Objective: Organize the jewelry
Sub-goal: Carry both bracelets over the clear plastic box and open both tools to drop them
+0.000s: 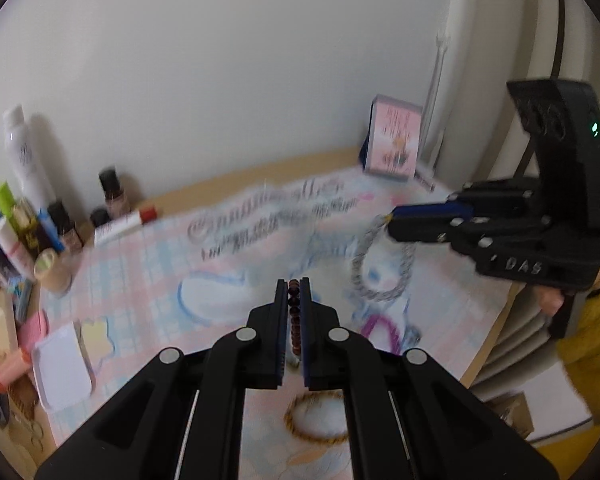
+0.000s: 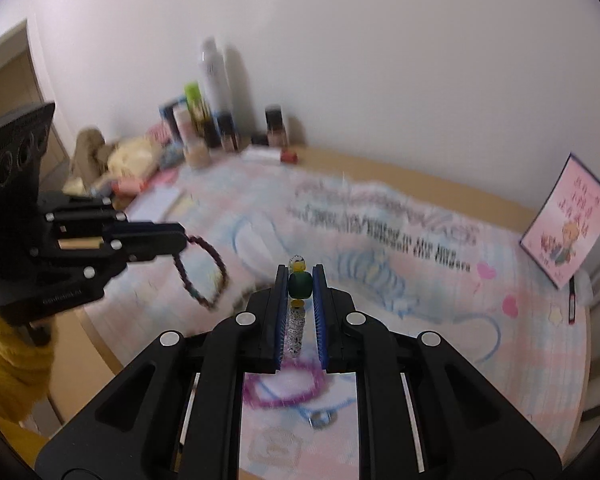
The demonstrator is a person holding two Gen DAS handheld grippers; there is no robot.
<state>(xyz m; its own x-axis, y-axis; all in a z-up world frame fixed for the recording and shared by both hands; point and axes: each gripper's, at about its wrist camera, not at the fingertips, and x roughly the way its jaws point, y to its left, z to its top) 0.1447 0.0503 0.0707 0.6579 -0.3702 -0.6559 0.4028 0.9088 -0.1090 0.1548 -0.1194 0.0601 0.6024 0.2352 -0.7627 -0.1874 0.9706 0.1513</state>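
Table (image 1: 300,168) is mostly covered by a pastel printed mat (image 1: 148,264); cosmetics clutter sits along its far-left edge and corner, and a pink card (image 1: 394,140) stands at the far-right corner.

Progress, my read: early to mid. Two pieces are lifted, none visibly stowed, and no jewelry box or tray is identifiable in either view.

- Left hand-held gripper (image 1: 293,292): jaws together, clamped on a dark beaded bracelet (image 1: 294,320), which is off the mat.
- Right hand-held gripper (image 2: 299,276): jaws clamped on a light beaded bracelet (image 2: 296,328) with green and yellow beads at the pinch. Also off the mat.
- Not yet picked up, lying on the mat near the near edge: purple bracelet (image 2: 284,392), amber bracelet (image 1: 316,420), and a small metal piece (image 2: 320,420), too blurred to identify.

View differences:
- The left wrist view shows the amber bracelet and the right gripper's piece hanging as a full pale loop. It also shows a white tray-like item (image 1: 62,368) near the left edge; purpose unclear.
- The right wrist view shows the dark bracelet hanging as an open loop from the left gripper, plus the bead detail in its own grip. The amber bracelet is not visible there.
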